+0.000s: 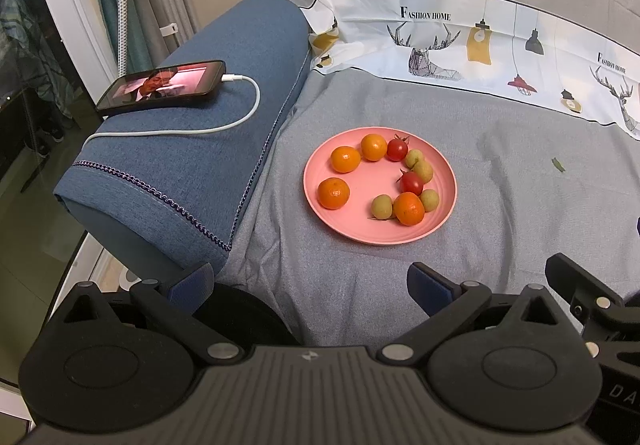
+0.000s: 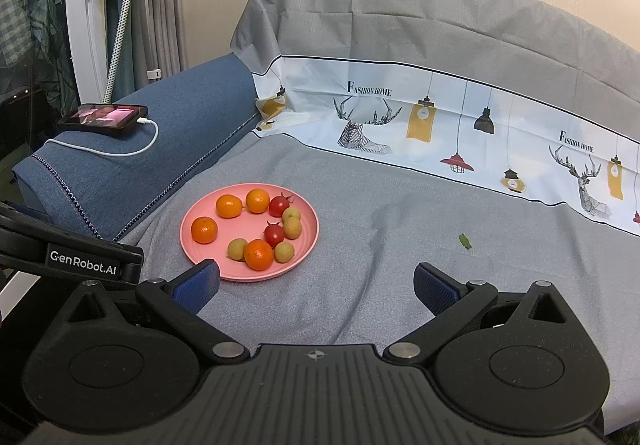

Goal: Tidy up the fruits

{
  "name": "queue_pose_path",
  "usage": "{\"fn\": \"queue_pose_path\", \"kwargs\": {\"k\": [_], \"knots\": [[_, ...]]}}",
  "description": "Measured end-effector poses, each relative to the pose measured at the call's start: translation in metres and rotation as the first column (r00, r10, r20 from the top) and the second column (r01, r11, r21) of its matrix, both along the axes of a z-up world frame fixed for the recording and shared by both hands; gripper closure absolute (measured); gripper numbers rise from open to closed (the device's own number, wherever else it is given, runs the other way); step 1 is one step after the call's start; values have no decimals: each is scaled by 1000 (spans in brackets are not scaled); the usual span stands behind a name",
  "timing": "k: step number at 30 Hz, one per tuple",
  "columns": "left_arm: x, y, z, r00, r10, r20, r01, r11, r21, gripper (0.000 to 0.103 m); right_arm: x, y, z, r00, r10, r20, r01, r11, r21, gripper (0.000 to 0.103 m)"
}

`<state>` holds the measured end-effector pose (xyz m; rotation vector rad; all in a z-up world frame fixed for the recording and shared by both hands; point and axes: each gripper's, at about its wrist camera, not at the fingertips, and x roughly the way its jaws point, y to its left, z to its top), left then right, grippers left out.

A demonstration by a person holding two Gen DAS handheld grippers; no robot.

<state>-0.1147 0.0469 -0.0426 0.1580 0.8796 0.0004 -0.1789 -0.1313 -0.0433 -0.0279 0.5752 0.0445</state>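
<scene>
Ten small fruits [image 1: 408,208] sit on a pink plate [image 1: 360,229] as left gripper [image 1: 310,285] and right gripper [image 2: 316,287] hover, jaws apart.

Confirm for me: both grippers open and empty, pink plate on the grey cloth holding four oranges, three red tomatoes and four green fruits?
Not quite: the pink plate holds two red tomatoes, not three, as the left wrist view shows. The rest stands.

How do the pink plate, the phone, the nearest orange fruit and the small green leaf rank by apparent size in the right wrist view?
1. pink plate
2. phone, though it lies farther off, so it looks smaller than it is
3. nearest orange fruit
4. green leaf
</scene>
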Motion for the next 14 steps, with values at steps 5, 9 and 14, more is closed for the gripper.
{"fn": "queue_pose_path", "kwargs": {"k": [5,9,14], "knots": [[1,0,-2,1000,2,-7,-2,1000,3,0,0,1,-1,1000,2,-2,-2,1000,3,1],[5,0,-4,1000,5,-24,-5,1000,7,0,1,2,-3,1000,4,-2,-4,1000,9,1],[6,0,-6,999,11,-33,-11,1000,15,0,1,0,-4,1000,7,0,-7,1000,14,1]]}}
